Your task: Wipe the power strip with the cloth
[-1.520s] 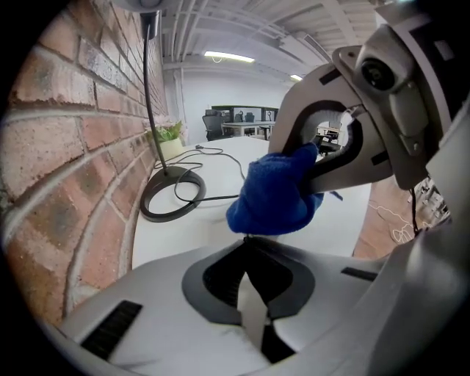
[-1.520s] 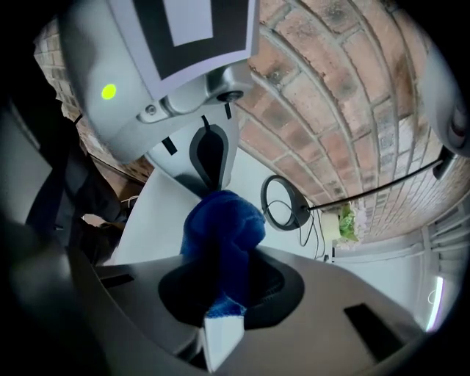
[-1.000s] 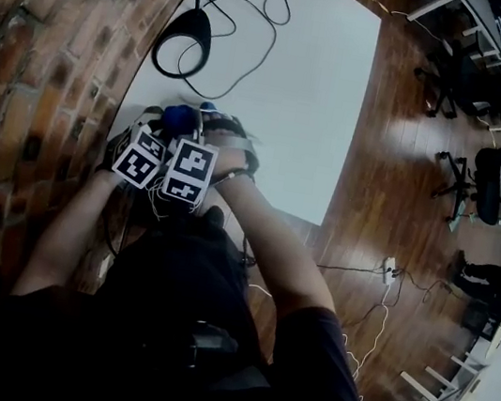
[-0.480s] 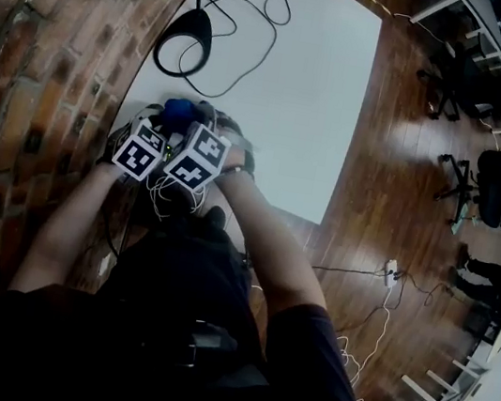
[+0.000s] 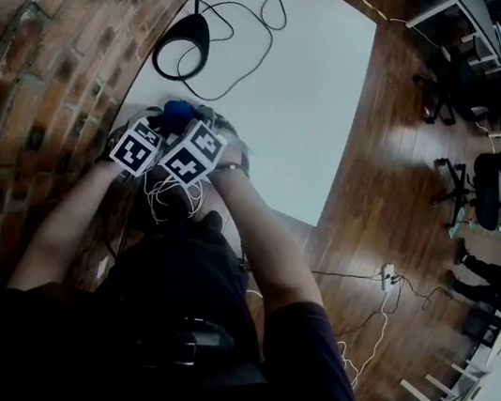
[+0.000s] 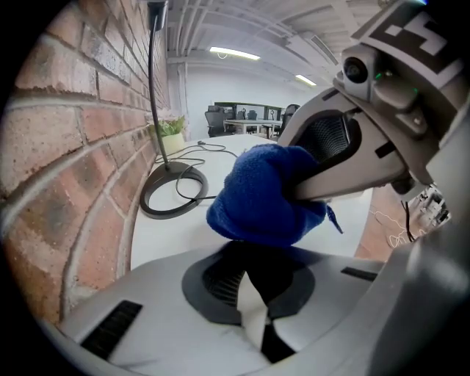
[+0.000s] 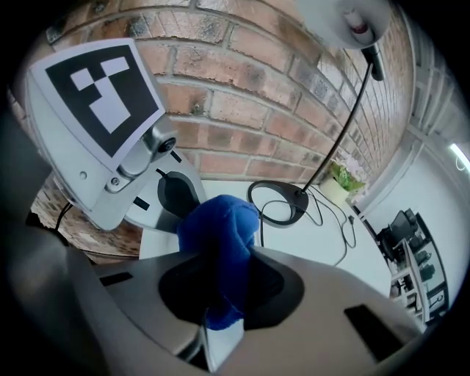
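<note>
— Since the right gripper (image 7: 217, 327) pinches the blue cloth (image 7: 217, 228) by its tail end only, drag could pull the wad out mid-wipe. The left gripper (image 6: 253, 323) has its jaws together with nothing seen between them, so nothing steadies the strip and it could skate.
— Where's the power strip?
— Can't make it out in any view. If it's on the table (image 5: 290, 78), it's under the two grippers at the table's 7 o'clock corner. There's a small white block (image 5: 389, 269) with cords on the floor (image 5: 382, 150), well apart at 4 o'clock, too small to call.
— Heading, long axis?
— Strip: unknown. The cloth runs along the right jaws, pinch at 6 o'clock and free end at 12. From the head view it pokes out at 12 o'clock of the marker cubes (image 5: 192, 153), toward the lamp base (image 5: 182, 45).
— Other risks?
— The cubes sit just beside each other and could clash. Loose white cords (image 5: 170, 196) at 6 o'clock could snag.
</note>
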Demonstrator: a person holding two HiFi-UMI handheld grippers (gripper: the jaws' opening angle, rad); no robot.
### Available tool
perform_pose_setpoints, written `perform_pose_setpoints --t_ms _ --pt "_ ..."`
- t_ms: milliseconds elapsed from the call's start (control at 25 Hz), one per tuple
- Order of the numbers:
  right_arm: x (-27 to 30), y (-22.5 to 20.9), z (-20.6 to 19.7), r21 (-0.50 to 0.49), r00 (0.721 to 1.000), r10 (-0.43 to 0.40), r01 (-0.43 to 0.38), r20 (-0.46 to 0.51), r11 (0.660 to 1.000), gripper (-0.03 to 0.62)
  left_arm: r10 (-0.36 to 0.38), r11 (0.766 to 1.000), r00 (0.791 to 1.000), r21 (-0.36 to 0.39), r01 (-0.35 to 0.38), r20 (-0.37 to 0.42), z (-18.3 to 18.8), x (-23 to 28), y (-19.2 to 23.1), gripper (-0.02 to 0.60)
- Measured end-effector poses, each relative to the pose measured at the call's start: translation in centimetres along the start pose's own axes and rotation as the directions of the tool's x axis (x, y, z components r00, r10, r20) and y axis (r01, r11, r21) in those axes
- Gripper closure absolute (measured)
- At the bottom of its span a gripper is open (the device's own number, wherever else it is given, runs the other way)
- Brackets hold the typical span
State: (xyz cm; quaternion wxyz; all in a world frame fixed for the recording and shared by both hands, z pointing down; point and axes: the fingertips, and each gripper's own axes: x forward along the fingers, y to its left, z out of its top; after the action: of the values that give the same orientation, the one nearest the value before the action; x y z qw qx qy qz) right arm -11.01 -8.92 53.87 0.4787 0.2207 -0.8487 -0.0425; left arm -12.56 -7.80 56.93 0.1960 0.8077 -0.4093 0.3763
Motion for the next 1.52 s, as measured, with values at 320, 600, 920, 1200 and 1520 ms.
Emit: perform_pose_setpoints --t_ms 320,600,920,1200,1520 --pt "-0.2 -0.7 -0.5 0.211 0.999 0.046 -0.049 0.019 0.976 0.553 0.047 0.995 0.999 0.093 -0.046 -0.008 0.2 -0.1 0.0 0.576" --pt "-0.2 -1.3 -0.7 0.389 0.996 0.080 -0.089 0.039 0.917 0.551 0.045 0.993 0.999 0.109 -0.044 0.002 0.4 -0.3 0.1 0.576" --pt "-0.2 -2.7 -3.8 0.404 0.999 0.043 -0.030 -0.022 0.914 0.553 0.027 0.996 1.000 0.083 -0.027 -0.003 -0.1 -0.1 0.2 0.575" --pt "-0.6 -1.8 -7.0 0.281 0.998 0.008 0.009 -0.060 0.960 0.549 0.095 0.990 0.995 0.111 -0.091 -0.031 -1.1 -0.3 0.7 0.577" --pt "-3.8 -2.0 -1.6 0.212 0.990 -0.072 0.045 0.120 0.976 0.548 0.125 0.986 0.992 0.112 -0.122 -0.023 -1.2 -0.3 0.6 0.577"
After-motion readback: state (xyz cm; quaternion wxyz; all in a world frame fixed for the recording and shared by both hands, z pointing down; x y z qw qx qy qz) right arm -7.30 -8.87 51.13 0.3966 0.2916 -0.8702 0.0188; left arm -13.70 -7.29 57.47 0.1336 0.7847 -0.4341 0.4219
